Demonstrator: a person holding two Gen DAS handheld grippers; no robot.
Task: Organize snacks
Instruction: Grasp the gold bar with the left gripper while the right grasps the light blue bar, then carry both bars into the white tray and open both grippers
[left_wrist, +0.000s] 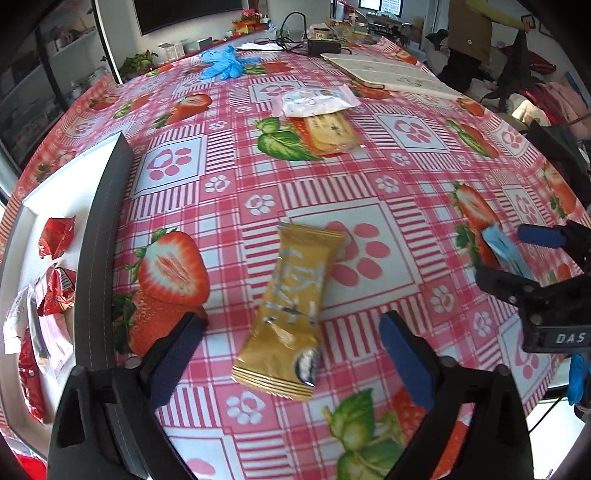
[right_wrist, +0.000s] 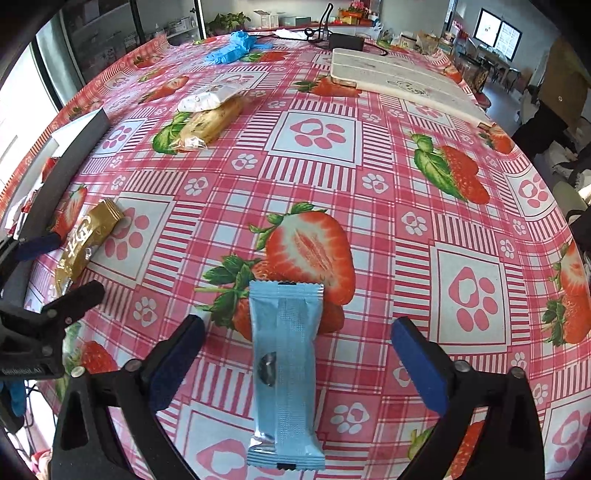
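**Both grippers spread over snack packets**

The left gripper (left_wrist: 291, 343) stands wide apart, its pads clear of the gold snack packet (left_wrist: 291, 306) that lies flat between them on the tabletop (left_wrist: 369, 184). The right gripper (right_wrist: 295, 350) is likewise spread, a light blue snack packet (right_wrist: 284, 369) lying lengthwise between its fingers, untouched. Just left of the left gripper sits a white tray with a dark rim (left_wrist: 107, 229), holding red-wrapped snacks (left_wrist: 55, 236). Farther across the strawberry-print cloth, a clear cookie packet (left_wrist: 328, 134) lies partly under a white-and-pink packet (left_wrist: 317, 99). Blue gloves (left_wrist: 221, 62) and a white board (left_wrist: 388, 74) rest near the far edge.
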